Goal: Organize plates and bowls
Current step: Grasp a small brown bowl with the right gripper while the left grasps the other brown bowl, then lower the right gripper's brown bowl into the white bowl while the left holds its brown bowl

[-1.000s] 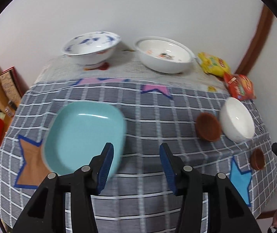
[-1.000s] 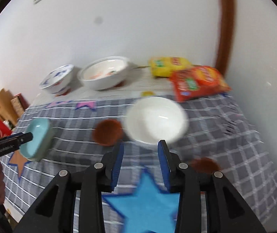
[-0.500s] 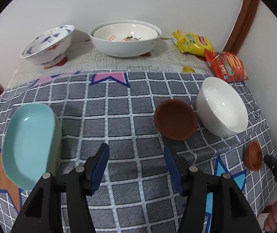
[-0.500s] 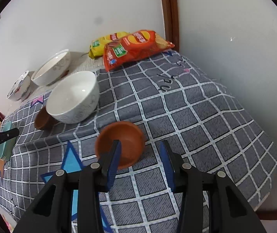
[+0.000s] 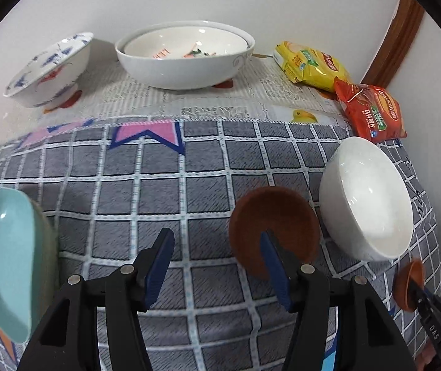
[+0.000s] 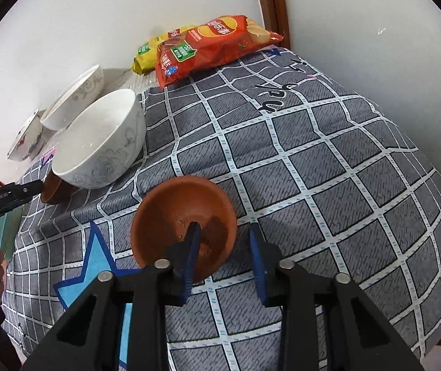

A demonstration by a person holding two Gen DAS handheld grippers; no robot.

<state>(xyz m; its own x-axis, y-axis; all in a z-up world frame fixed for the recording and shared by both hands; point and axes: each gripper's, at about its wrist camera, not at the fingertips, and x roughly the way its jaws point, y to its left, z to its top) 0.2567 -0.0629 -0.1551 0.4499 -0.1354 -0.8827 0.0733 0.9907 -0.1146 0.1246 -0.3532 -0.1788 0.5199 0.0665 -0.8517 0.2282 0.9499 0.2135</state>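
On the grey checked cloth point(image 5: 158, 185) lie a teal plate point(image 5: 7, 259), a brown dish point(image 5: 273, 228), a white bowl point(image 5: 366, 198) and a small brown bowl point(image 5: 409, 284). My left gripper point(image 5: 216, 244) is open; its right finger overlaps the near edge of the brown dish. My right gripper point(image 6: 223, 241) is open around the near right rim of the small brown bowl point(image 6: 183, 216), left finger inside it, right finger outside. The white bowl point(image 6: 100, 142) and the brown dish point(image 6: 52, 190) sit to its left.
A large white bowl point(image 5: 185, 55) and a blue-patterned bowl point(image 5: 50, 68) stand on newspaper at the back by the wall. Yellow point(image 5: 310, 65) and red point(image 5: 372, 111) snack bags lie at the back right. The cloth drops off at the right edge point(image 6: 421, 216).
My left gripper has moved forward and right, its right finger now over the brown dish. My right gripper has closed in on the small brown bowl, now straddling its rim.
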